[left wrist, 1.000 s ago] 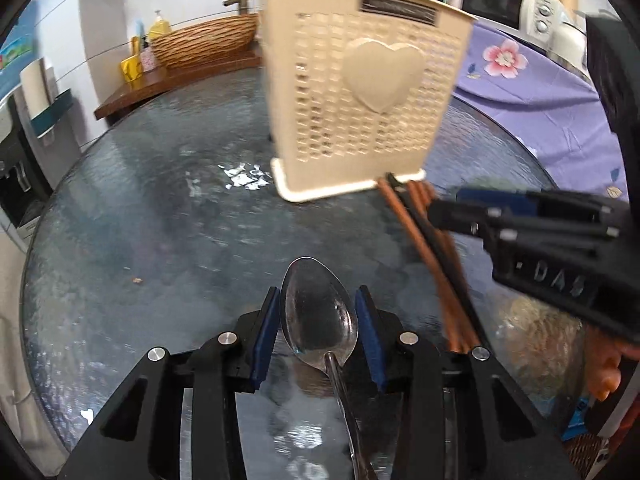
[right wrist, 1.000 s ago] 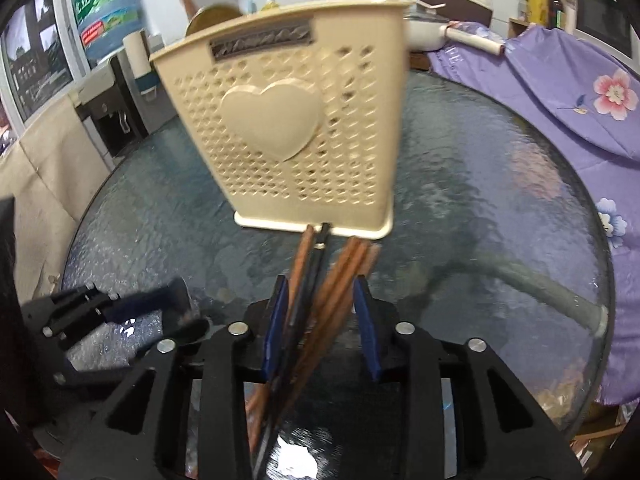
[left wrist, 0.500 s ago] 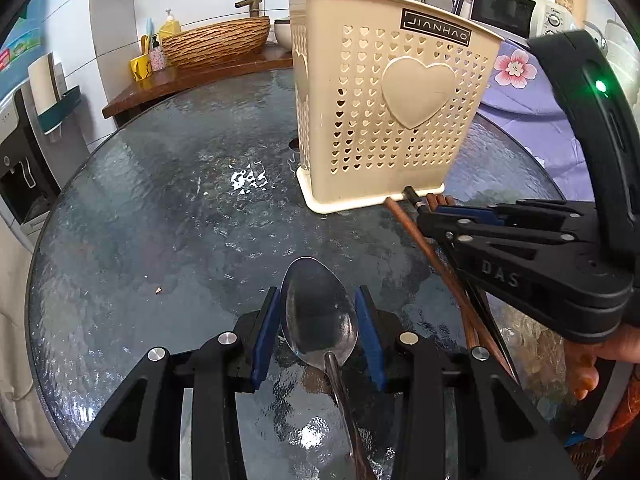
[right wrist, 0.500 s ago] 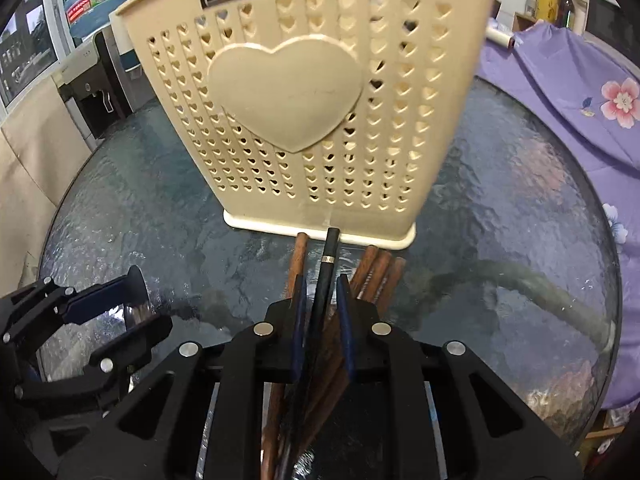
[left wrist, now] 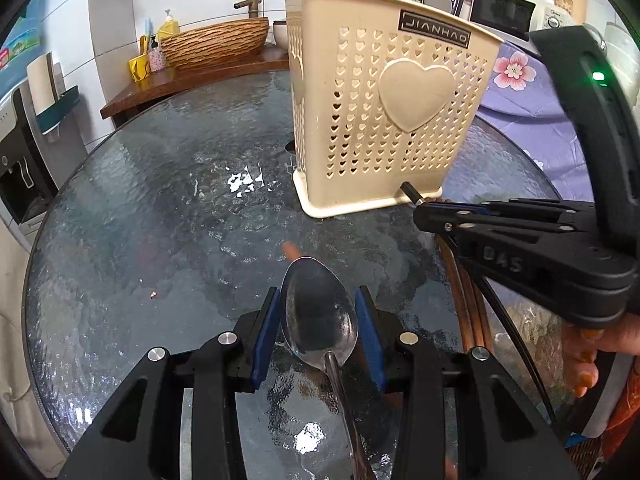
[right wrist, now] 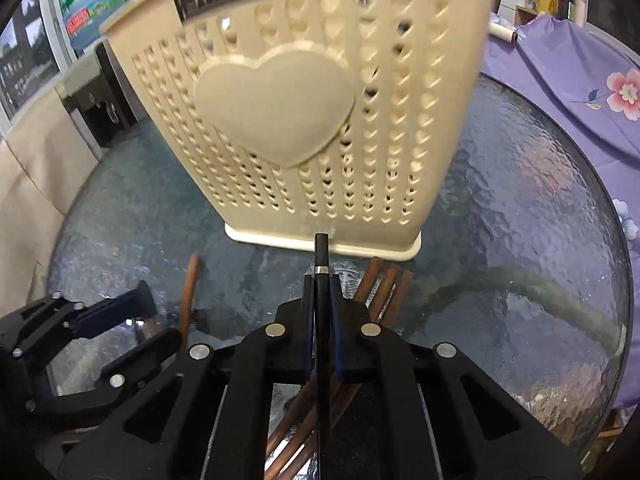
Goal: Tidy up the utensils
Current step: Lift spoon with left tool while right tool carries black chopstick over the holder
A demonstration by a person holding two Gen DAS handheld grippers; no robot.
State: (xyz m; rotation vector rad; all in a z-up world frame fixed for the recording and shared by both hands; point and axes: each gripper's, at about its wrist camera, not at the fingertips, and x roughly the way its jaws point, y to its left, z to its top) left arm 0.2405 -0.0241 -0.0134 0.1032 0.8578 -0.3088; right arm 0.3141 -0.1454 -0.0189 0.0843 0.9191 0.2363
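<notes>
While the left gripper (left wrist: pixel 318 320) clamps the spoon (left wrist: pixel 318 312) bowl near the glass table (left wrist: pixel 160 220)'s front edge, the right gripper (right wrist: pixel 320 300) has just closed on the black chopstick (right wrist: pixel 321 264) — pickup done. Next: lift it, tip it upright, and drop it into the cream holder (right wrist: pixel 304 120) at the table's middle.

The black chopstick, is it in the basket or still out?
Out. The black chopstick is pinched in the right gripper, outside the basket.
</notes>
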